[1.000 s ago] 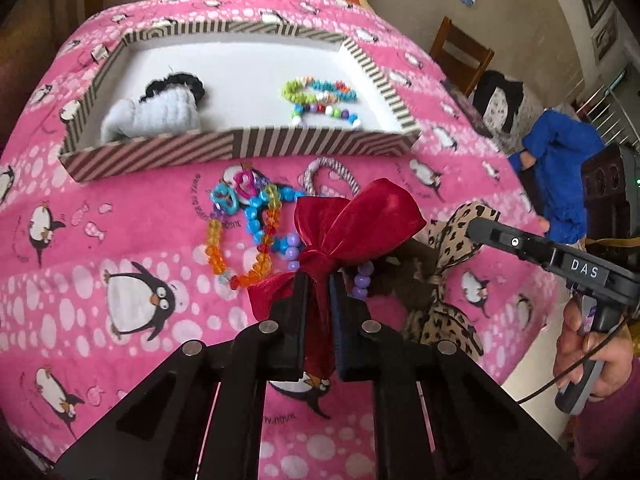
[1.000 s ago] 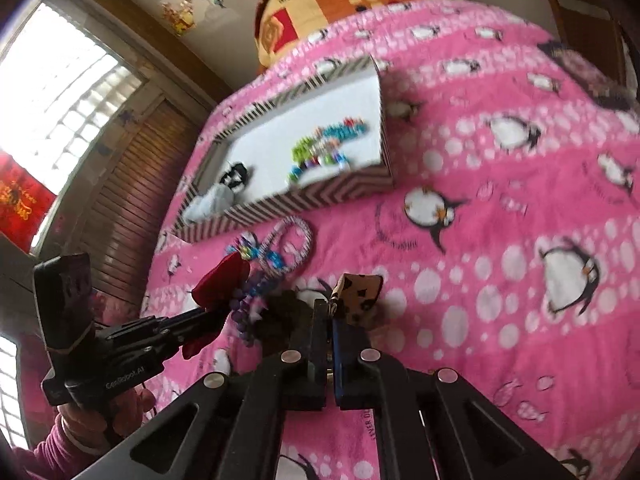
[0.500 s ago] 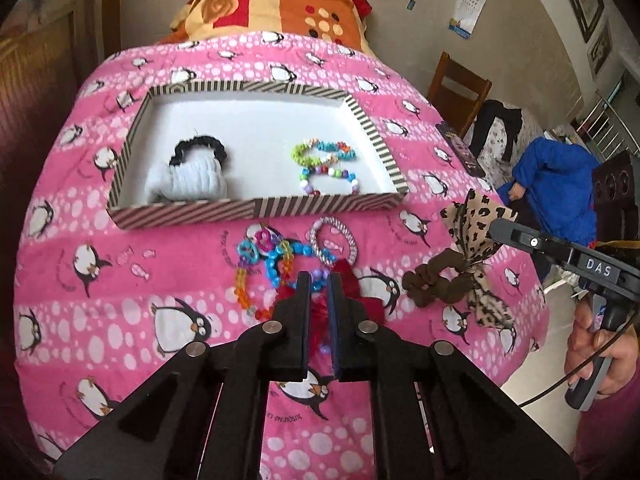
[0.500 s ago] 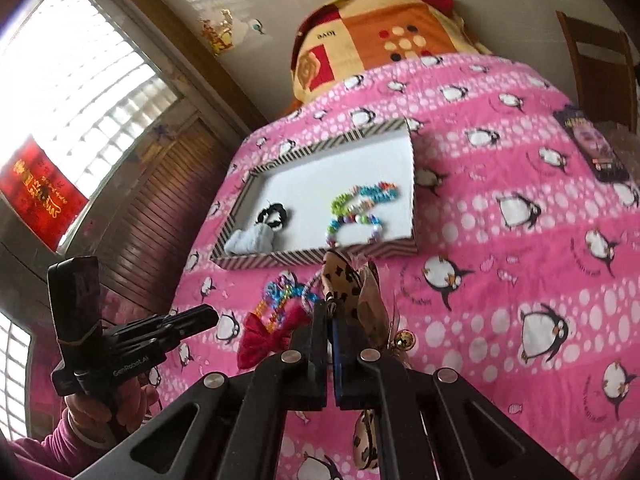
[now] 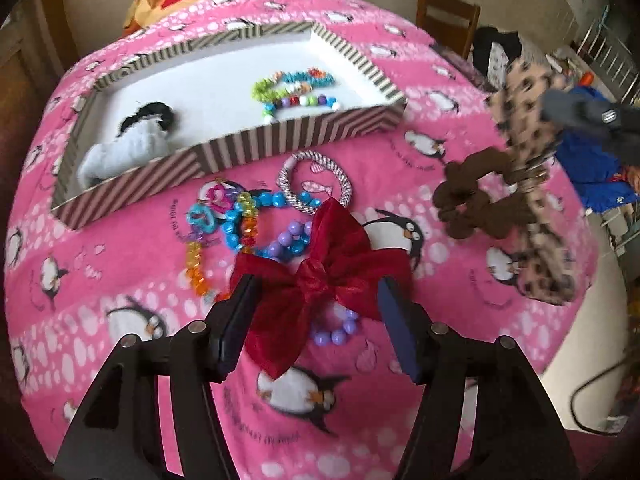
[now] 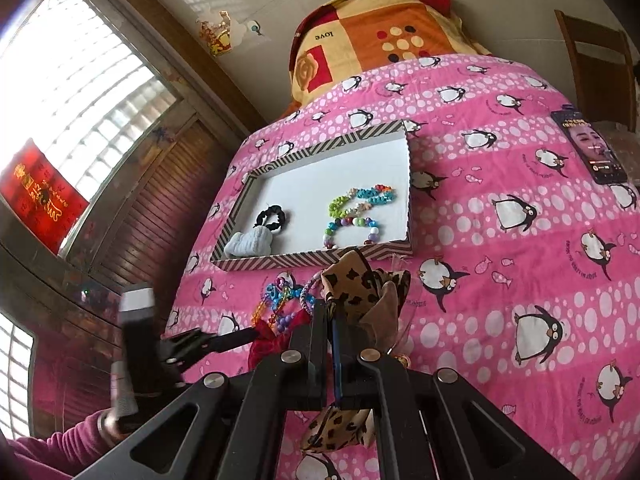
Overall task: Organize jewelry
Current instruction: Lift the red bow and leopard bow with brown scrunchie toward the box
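Note:
A red velvet bow (image 5: 320,276) lies on the pink penguin bedspread over purple beads. My left gripper (image 5: 317,282) straddles it with jaws opening and the pads off the fabric. My right gripper (image 6: 329,320) is shut on a leopard-print bow (image 6: 356,284), held above the bed. In the left wrist view that leopard-print bow (image 5: 536,216) hangs at the right with a brown scrunchie (image 5: 468,204) attached. The striped tray (image 5: 280,140) behind holds bead bracelets (image 5: 296,88) and white and black hair ties (image 5: 128,140).
Loose bead bracelets (image 5: 240,220) and a striped hair ring (image 5: 316,180) lie between tray and red bow. A phone (image 6: 592,148) rests near the bed's right edge. A folded orange quilt (image 6: 380,36) sits at the head. A wooden chair (image 5: 448,20) stands beyond the bed.
My left gripper held the red bow shut, lowered it to the bedspread, and its jaws have now come apart around it. The right gripper rose, lifting the leopard-print bow off the bed.

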`<state>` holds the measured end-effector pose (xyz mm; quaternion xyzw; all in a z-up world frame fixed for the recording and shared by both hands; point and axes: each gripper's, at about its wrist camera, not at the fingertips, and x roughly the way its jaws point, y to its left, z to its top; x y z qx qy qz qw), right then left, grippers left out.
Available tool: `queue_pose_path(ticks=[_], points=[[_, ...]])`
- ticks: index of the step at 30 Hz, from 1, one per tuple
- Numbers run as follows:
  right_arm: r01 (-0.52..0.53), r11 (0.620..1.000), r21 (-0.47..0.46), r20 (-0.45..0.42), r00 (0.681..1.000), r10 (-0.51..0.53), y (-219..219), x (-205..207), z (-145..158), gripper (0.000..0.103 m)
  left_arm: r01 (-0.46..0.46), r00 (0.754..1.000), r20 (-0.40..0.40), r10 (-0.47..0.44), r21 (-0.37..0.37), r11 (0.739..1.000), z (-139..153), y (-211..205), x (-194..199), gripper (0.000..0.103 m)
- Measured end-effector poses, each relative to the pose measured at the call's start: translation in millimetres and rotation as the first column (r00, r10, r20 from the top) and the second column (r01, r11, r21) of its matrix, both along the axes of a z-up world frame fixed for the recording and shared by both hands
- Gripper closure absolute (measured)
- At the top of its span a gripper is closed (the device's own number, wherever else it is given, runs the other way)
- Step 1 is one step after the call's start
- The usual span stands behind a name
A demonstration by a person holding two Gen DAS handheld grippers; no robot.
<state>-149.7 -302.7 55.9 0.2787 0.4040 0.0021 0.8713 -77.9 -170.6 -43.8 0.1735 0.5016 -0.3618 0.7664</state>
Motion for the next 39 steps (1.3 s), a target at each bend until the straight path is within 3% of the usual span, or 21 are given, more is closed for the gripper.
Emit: queue_pose_path(ticks=[1,6,7,13,18,20,21,22,27,30,33,39], points=[[0.000,1.000,0.001,0.001,1.000,0.000,-0.4,-0.2,0.4,0.102,0.008,1.000,-0.016,-0.008,0.013,1.000,-7.2,-3.8,2.1,0.064],[0.000,1.000,-0.001,0.011,1.000,0.000,-4.0,0.6,6.0,0.102,-0.014,0.998,-0.066,0.013,-0.015,1.000,-3.5,-2.2,10.7,0.087],[-0.002,1.000,-0.002,0.016,1.000,0.002,-4.4,1.1,8.3,0.102,-0.029,0.997,-0.077,0.026,-0.036,0.999,2.2,2.1,12.2,0.103],[-0.022,0.999,-0.024,0.057,0.998,0.023,-5.6,8.5,28.3,0.102,-0.062,0.996,-0.069,0.054,-0.121,0.991,42.5,22.1,13.0,0.103],[-0.024,0.999,-0.038,0.080,0.996,0.027,-8.2,17.2,40.9,0.102,-0.050,0.998,-0.043,0.045,-0.117,0.992,50.2,21.4,10.4,0.101],[-0.027,0.999,-0.036,0.077,0.997,0.030,-8.1,18.7,40.8,0.102,-0.028,0.999,-0.040,0.024,-0.103,0.994,42.5,17.4,6.8,0.077],[-0.029,0.999,-0.034,0.072,0.997,0.031,-8.2,19.3,39.7,0.102,-0.013,0.999,-0.044,0.009,-0.089,0.996,35.3,12.4,3.5,0.058],[-0.031,0.999,-0.032,0.068,0.997,0.033,-8.5,19.3,38.8,0.102,0.001,0.999,-0.049,-0.006,-0.084,0.996,29.0,7.5,1.5,0.054],[-0.028,0.999,-0.018,0.055,0.998,0.029,-10.9,16.8,33.1,0.102,0.074,0.997,-0.039,-0.074,0.022,0.997,-5.3,-19.4,-2.2,0.055],[-0.024,1.000,-0.016,0.053,0.998,0.025,-12.8,14.9,31.7,0.102,0.073,0.995,-0.065,-0.070,0.047,0.996,-18.0,-25.3,4.8,0.083],[-0.018,1.000,-0.015,0.056,0.998,0.019,-14.6,13.3,32.5,0.102,0.004,0.991,-0.133,-0.006,-0.016,1.000,-11.1,-16.0,15.9,0.089],[-0.026,0.999,-0.024,0.078,0.997,0.028,-15.8,16.2,42.6,0.102,-0.042,0.992,-0.120,0.028,-0.114,0.993,30.7,8.1,18.8,0.090]])
